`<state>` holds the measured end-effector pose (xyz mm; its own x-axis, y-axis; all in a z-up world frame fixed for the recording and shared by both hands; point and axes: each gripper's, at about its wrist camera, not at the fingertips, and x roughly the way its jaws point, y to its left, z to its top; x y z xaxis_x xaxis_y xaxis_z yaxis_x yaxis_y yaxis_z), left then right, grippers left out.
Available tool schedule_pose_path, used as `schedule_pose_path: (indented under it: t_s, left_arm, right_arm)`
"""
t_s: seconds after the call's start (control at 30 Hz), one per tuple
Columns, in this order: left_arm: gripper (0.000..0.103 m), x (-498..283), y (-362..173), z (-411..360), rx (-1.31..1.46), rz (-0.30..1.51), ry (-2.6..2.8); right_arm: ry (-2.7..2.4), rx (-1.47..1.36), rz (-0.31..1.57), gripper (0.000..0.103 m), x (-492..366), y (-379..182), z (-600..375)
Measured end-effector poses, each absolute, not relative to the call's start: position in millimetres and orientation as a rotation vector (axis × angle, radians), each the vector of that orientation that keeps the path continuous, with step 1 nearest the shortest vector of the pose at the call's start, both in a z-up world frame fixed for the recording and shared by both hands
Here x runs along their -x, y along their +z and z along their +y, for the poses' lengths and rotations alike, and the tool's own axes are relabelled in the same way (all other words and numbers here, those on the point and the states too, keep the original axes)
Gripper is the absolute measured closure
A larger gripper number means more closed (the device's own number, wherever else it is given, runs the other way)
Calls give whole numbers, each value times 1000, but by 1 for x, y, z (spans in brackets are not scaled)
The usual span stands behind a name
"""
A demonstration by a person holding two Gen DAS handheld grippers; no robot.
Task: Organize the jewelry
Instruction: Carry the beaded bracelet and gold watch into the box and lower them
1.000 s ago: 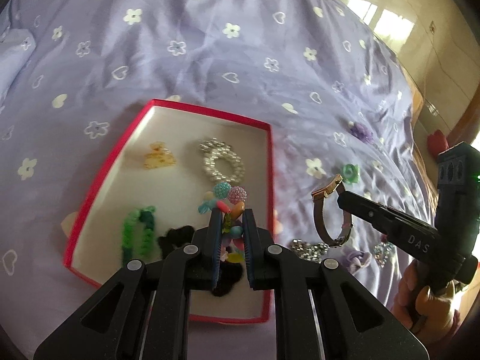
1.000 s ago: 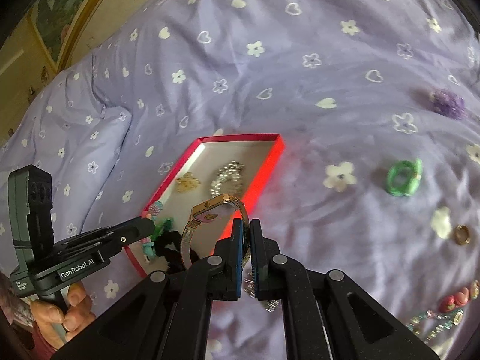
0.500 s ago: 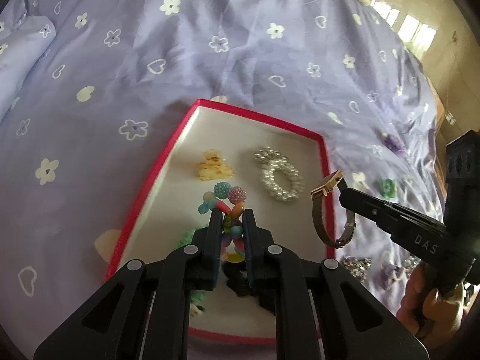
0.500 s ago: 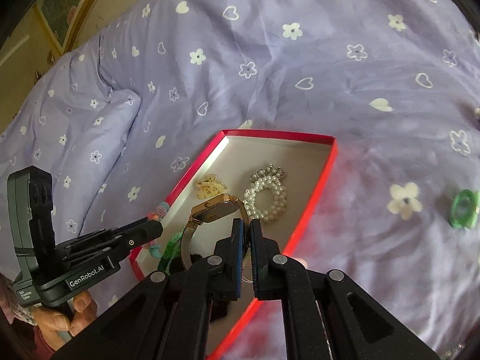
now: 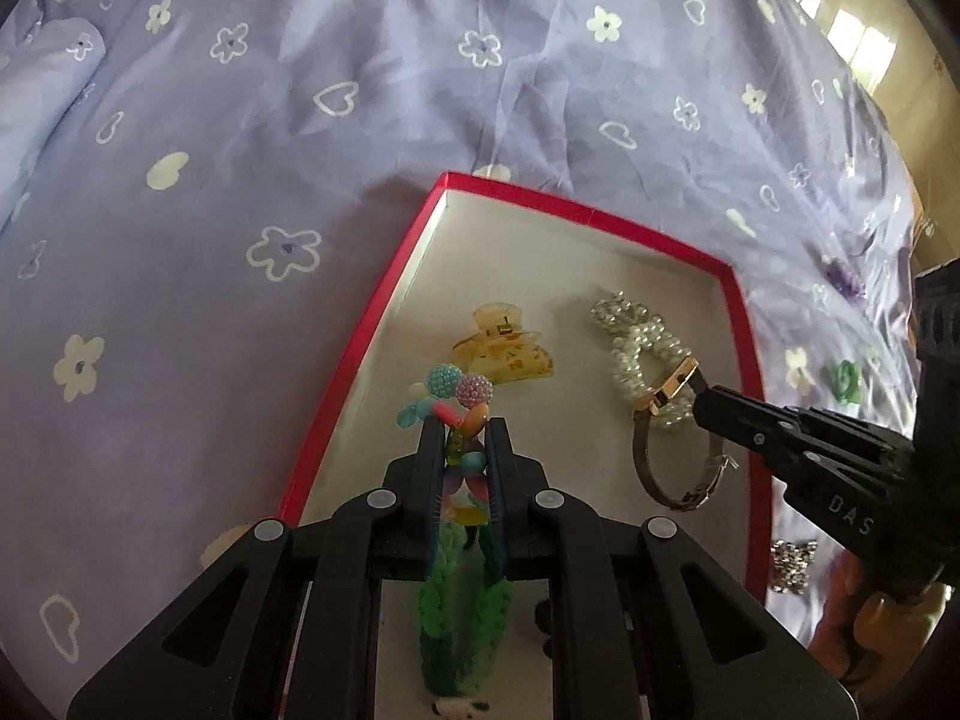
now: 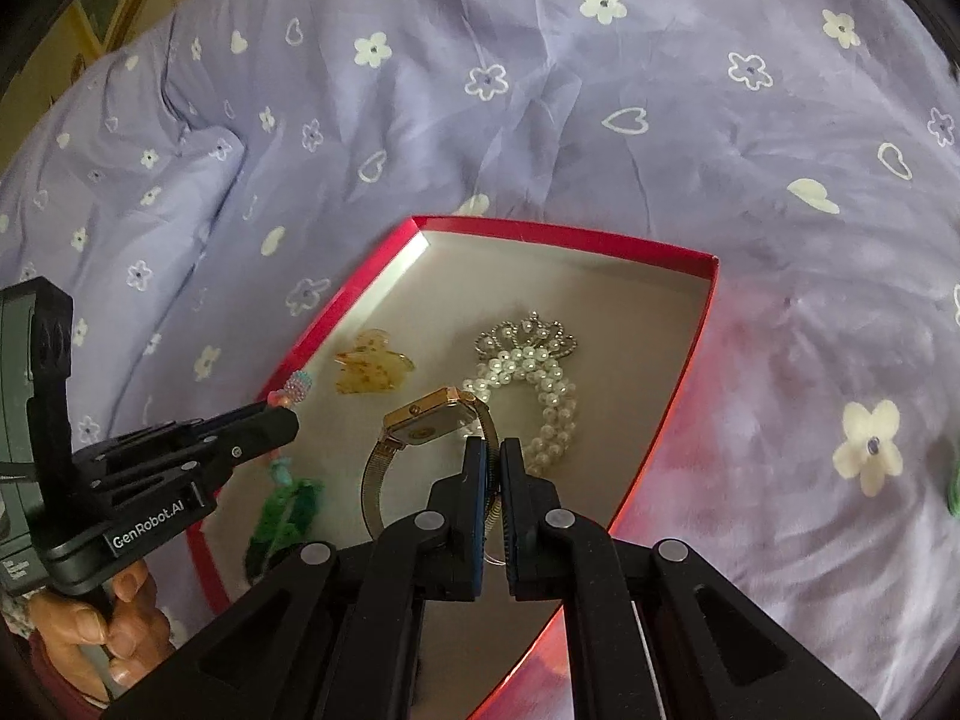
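- Left hand-held gripper [image 5: 461, 468] clamps a colourful beaded bracelet [image 5: 456, 402] over the red-rimmed cardboard box [image 5: 744, 360]; right hand-held gripper [image 6: 492, 480] pinches a gold mesh-band watch [image 6: 432, 420] there, neither yet released
- Already inside: amber claw clip [image 5: 501, 348], pearl bracelet [image 5: 636, 348], green braided band [image 5: 462, 618]
- Beyond, a green ring [image 5: 846, 381] and purple piece [image 5: 843, 282] remain on the lilac bedsheet [image 5: 420, 90]

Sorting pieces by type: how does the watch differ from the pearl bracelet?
The watch has a gold case on a metal mesh band; the pearl bracelet is white beads with a crown charm. The watch hangs clamped in the right gripper; the pearl bracelet lies in the red box. Both are wrist loops.
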<state>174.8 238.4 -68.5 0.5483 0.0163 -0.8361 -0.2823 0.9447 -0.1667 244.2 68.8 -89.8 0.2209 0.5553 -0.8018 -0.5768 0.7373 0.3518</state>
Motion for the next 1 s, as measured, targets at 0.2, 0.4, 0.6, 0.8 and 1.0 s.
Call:
schedule_pose_path:
  t_s: [0.2, 0.4, 0.6, 0.8, 1.0]
  left_arm:
    - [91, -181, -82, 237, 290, 1009, 185]
    - [91, -183, -87, 234, 279, 1019, 183]
    - [90, -183, -91, 233, 278, 1028, 190]
    - [79, -182, -91, 232, 274, 1029, 193]
    - [66, -180, -89, 230, 272, 1026, 202]
  right_arm:
    - [782, 42, 1109, 99, -246, -97, 72]
    - [787, 34, 1115, 96, -247, -99, 72]
    - [790, 28, 1118, 94, -247, -99, 73]
    - [797, 17, 1120, 93, -247, -99, 72]
    - [806, 6, 1121, 92, -245, -96, 70]
